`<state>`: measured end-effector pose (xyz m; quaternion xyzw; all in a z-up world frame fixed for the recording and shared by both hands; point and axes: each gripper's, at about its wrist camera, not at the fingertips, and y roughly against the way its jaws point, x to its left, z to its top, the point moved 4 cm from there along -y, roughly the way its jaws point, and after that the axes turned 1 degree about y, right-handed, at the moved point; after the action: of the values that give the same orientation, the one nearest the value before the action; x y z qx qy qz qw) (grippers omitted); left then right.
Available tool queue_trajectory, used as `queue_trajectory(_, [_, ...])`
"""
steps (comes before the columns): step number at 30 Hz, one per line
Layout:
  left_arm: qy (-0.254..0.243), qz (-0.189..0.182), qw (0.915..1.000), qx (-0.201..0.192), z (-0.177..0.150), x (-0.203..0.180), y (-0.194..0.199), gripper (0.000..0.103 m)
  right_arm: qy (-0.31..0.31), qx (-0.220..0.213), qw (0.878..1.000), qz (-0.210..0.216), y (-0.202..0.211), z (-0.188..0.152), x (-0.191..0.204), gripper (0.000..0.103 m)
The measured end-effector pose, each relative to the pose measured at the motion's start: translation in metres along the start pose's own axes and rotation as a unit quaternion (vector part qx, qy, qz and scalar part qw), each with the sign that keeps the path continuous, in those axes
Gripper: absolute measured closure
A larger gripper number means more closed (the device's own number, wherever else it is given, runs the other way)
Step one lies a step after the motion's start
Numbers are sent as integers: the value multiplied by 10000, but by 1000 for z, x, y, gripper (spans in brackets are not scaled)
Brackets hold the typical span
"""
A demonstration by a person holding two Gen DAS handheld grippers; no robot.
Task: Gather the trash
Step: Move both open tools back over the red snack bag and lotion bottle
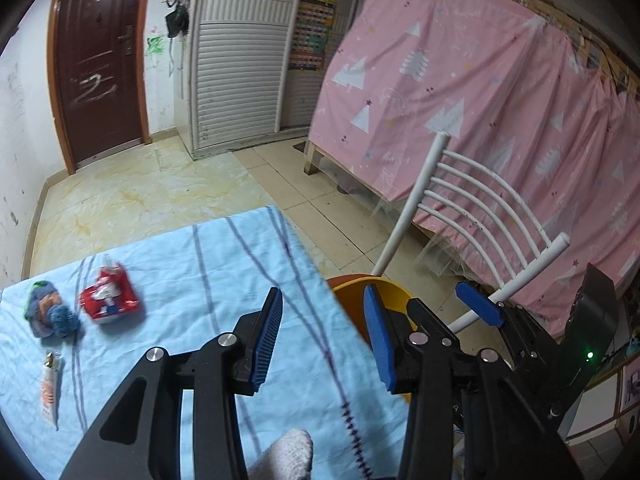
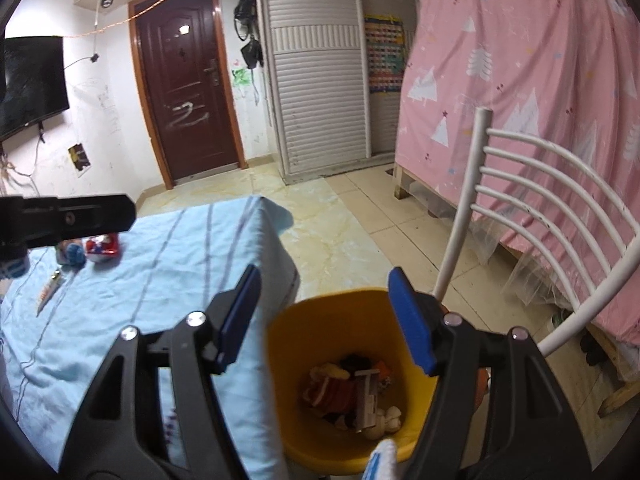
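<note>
On the light blue striped tablecloth (image 1: 224, 264) lie a red wrapper (image 1: 110, 294), a crumpled blue-green wrapper (image 1: 50, 314) and a thin white-orange sachet (image 1: 50, 388), all at the far left. My left gripper (image 1: 322, 340) hangs open and empty above the cloth's right edge. Beside the table stands a yellow bin (image 2: 280, 360) with several pieces of trash (image 2: 352, 392) inside. Above its mouth my right gripper (image 2: 326, 316) is open with nothing between its fingers. The same red wrapper (image 2: 102, 246) and sachet (image 2: 48, 292) show in the right wrist view.
A white metal chair (image 2: 520, 184) stands right of the bin, with a pink curtained bed frame (image 2: 520, 60) behind it. A brown door (image 2: 184, 92) and a white slatted wardrobe (image 2: 316, 80) line the far wall. A knitted glove tip (image 1: 288, 456) shows at the bottom.
</note>
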<state>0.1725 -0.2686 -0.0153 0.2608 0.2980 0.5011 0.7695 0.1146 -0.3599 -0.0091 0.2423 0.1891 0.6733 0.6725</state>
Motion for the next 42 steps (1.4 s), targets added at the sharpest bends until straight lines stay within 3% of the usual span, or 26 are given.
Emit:
queue_trajectory(20, [830,537,9947,-277,-26,130,55,70,905,-53,9946,496,-1,29,121,30])
queue_trajectory(28, [1299,851,9878,-100,-45,184,61,65,1202,64,9893,825,-12,33,170,29])
queue_trajectory(42, [1658,1157,9792,177,-73,237,57,56,1438,397,9808,1253,-41,35,220,23])
